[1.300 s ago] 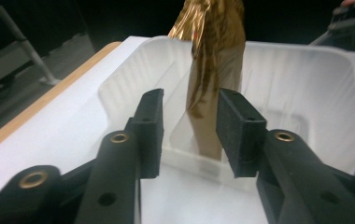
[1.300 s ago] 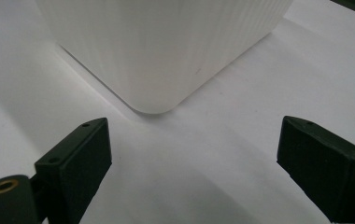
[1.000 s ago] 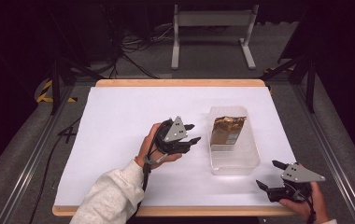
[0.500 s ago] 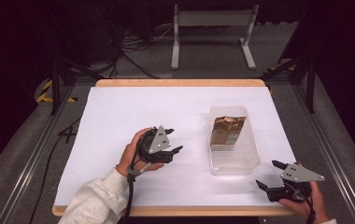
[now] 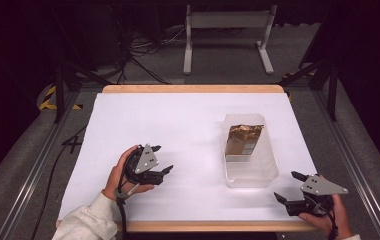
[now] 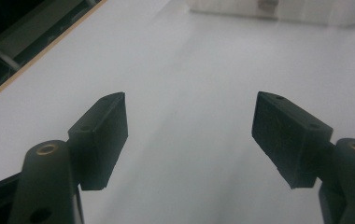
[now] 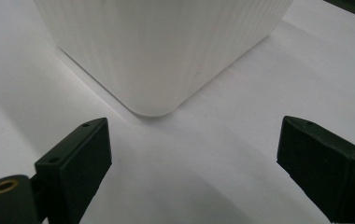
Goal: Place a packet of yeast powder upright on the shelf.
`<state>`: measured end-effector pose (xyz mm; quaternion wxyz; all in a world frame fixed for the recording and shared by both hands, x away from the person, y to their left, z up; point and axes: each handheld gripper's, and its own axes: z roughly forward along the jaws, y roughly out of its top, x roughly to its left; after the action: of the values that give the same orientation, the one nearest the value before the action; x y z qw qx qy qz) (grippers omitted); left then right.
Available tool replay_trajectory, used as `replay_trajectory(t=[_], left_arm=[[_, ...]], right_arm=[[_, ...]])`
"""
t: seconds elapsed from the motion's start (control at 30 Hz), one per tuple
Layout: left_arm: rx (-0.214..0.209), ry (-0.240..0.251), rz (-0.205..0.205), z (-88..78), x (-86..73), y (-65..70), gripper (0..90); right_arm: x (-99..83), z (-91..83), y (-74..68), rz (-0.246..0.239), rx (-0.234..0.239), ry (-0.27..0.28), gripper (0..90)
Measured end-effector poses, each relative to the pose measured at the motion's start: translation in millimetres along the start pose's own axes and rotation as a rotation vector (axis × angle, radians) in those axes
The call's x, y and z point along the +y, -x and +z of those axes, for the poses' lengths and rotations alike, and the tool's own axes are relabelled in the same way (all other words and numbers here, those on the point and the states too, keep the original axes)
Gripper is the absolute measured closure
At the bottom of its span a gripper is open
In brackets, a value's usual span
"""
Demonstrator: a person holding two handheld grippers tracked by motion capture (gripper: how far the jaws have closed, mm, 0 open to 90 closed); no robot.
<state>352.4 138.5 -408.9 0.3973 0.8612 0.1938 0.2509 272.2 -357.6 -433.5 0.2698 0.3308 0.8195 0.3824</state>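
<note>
One clear rectangular plastic tub (image 5: 250, 167) is seen on the white table (image 5: 178, 130) w/ one brown foil packet (image 5: 243, 139) inside. Two grippers are held empty, jaws spread: left gripper (image 5: 164, 160) mid-table, right gripper (image 5: 289, 186) nr front edge.

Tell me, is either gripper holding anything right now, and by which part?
Nothing is held. The left gripper and right gripper are both open and empty; the packet lies in the box.

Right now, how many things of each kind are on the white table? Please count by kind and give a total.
Clear plastic container: 1
Brown packet, lying inside the container: 1
Handheld grippers, left gripper and right gripper, both open and holding nothing: 2
Total: 4
</note>
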Motion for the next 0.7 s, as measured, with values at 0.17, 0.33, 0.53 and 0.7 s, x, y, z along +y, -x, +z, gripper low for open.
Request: replay_trajectory(t=[0.17, 0.33, 0.53, 0.7], left_arm=[[0.033, -0.016, -0.028, -11.6, -18.5, -2.5, 24.6], [0.069, -0.019, -0.057, -22.5, -35.1, -5.2, 21.2], [0.108, -0.014, -0.139, -40.0, -62.4, -8.8, 16.7], [0.130, 0.026, -0.192, -57.5, -79.5, -13.7, 14.5]], right_arm=[[0.5, 0.4, -0.5, -0.002, -0.002, -0.001, 10.6], [0.7, 0.5, -0.4, -0.003, -0.003, 0.000, 10.6], [0.7, -0.2, 0.3, -0.005, -0.006, 0.003, 10.6], [1.1, -0.2, -0.1, -0.006, -0.009, 0.006, 10.6]])
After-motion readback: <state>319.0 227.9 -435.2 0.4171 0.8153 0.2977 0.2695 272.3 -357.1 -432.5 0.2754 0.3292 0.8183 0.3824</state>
